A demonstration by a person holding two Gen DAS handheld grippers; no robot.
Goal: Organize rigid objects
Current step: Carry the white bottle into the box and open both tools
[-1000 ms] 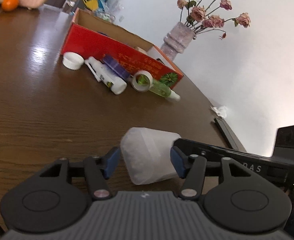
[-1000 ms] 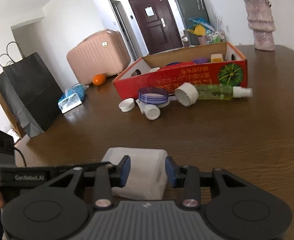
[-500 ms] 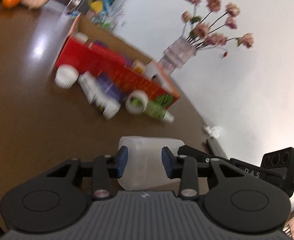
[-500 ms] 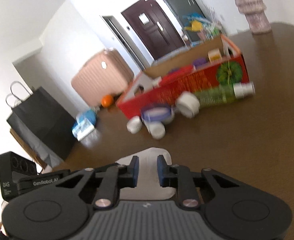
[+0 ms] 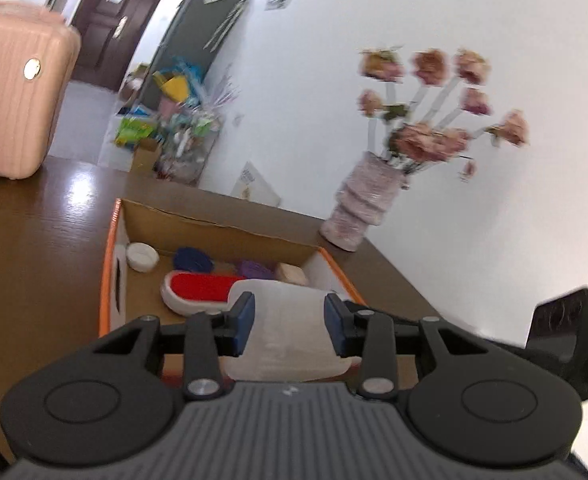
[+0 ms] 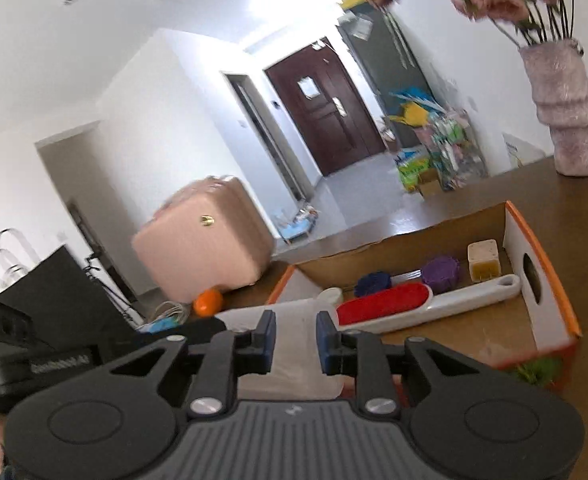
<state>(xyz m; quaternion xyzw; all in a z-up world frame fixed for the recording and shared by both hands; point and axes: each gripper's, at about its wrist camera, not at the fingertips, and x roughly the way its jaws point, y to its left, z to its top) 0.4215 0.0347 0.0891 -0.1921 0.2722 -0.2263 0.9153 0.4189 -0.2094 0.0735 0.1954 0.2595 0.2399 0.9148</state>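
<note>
My left tongs [image 5: 289,326] and right tongs [image 6: 295,340] both clamp a frosted, translucent plastic tub [image 5: 290,336]. The right jaws are opening slightly, pads on it. Ahead sits the open cardboard box [image 5: 214,224] on the glossy wooden surface [image 5: 34,240]

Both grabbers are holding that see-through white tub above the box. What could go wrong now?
1. The white tub is smooth and pinched by the left gripper and right gripper together; the right jaws seem to be easing open, so it might slip or tilt.
2. The cardboard box already holds a red-and-white brush and small lids, so the tub may land on them and sit crooked.
</note>
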